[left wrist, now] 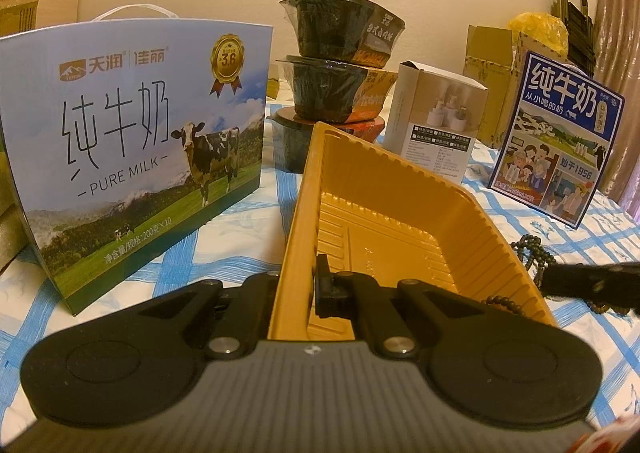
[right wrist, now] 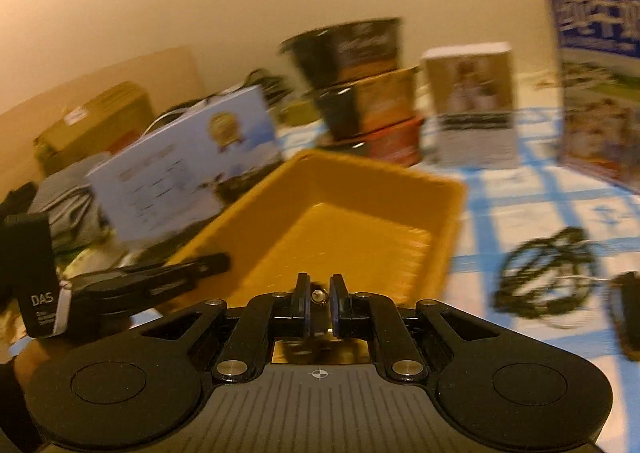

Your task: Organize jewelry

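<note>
Pinched between the nearly closed pads of the right gripper point(right wrist: 320, 299): a small shiny piece of jewelry point(right wrist: 318, 296), silver-gold, too blurred to name further, held at the near rim of the yellow tray point(right wrist: 440, 213). Clamped on that tray's left wall point(left wrist: 296, 253): the left gripper point(left wrist: 298, 289), pressed together with one finger inside the tray and one outside. Inside the tray, only ribbed yellow floor in view. On the blue-checked tablecloth point(left wrist: 200, 253) just right of the tray: dark bead strands point(left wrist: 532, 253) in a loose tangle, count unclear. Behind the tray: three stacked black bowls point(left wrist: 340, 65), one white carton point(left wrist: 436, 125), one large milk box with a cow point(left wrist: 136, 149) to the left, one smaller blue milk box point(left wrist: 560, 133) to the right, both upright. Sharp in the left wrist view only: the printing on the boxes, brown cardboard and a yellow bag point(left wrist: 540, 29) at the far right. Seen in the right wrist view only, through heavy blur: the held trinket, a thin wire ring beside the beads, and the left gripper's body from the side with a black "DAS" block point(right wrist: 34, 273).
</note>
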The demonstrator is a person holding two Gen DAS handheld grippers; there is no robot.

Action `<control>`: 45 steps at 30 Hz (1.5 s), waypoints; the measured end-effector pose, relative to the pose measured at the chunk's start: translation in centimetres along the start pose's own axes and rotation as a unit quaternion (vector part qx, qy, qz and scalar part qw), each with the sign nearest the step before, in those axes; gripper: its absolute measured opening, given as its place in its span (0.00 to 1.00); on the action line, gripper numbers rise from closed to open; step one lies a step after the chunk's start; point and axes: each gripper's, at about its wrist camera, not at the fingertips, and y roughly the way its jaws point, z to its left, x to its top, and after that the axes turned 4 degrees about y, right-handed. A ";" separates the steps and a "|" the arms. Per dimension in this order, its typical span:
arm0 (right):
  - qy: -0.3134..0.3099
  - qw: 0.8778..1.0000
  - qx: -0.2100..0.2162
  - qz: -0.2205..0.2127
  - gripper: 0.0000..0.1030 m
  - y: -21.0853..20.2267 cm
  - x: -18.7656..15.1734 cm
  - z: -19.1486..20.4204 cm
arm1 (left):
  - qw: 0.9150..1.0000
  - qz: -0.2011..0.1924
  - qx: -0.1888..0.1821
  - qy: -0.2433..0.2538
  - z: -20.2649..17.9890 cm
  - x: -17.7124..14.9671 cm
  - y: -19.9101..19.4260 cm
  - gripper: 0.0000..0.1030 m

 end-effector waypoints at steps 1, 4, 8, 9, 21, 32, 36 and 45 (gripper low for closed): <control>0.000 1.000 0.010 0.009 0.09 0.8 0.0 0.3 | 1.000 0.000 0.000 0.000 0.0 0.0 0.0 0.03; 0.003 0.999 0.031 0.026 0.09 2.6 -0.2 1.0 | 1.000 0.000 -0.001 0.000 0.0 0.0 0.0 0.03; 0.004 0.998 0.049 0.050 0.09 4.4 -0.5 1.5 | 1.000 0.000 0.000 0.000 0.0 0.0 0.0 0.03; 0.005 0.997 0.051 0.053 0.09 4.6 -0.6 1.6 | 1.000 0.000 0.000 0.001 0.0 0.0 0.0 0.03; 0.030 0.997 0.059 0.051 0.44 3.8 -1.2 1.5 | 1.000 0.001 0.000 -0.001 0.1 0.0 0.1 0.03; 0.061 0.998 -0.018 -0.015 0.45 -2.0 -1.3 -1.7 | 1.000 0.001 0.000 -0.001 0.3 -0.2 0.2 0.03; 0.075 0.994 -0.073 -0.031 0.45 -4.3 -1.5 -3.8 | 1.000 0.001 0.000 -0.002 0.3 -0.2 0.2 0.03; 0.101 0.977 -0.181 -0.043 0.45 -8.1 -2.7 -8.2 | 1.000 0.001 0.000 -0.002 0.4 -0.3 0.1 0.03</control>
